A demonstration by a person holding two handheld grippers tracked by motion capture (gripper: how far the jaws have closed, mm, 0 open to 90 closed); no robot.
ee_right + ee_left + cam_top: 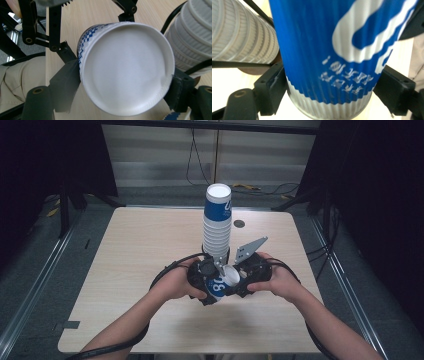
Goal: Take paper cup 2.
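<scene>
A blue and white ribbed paper cup lies on its side between both grippers, just above the table near the front. My left gripper clamps the cup across its blue wall, a pad pressing on each side. My right gripper meets it from the opposite side. Its pads squeeze the white round end of the cup, and the rim is slightly dented at the right pad. Right behind the grippers stands a tall stack of upturned cups.
The stack sits close beside the held cup and appears again at the right edge. The light wooden table has a small dark disc at the back. Cables trail from both hands. Dark floor surrounds the table.
</scene>
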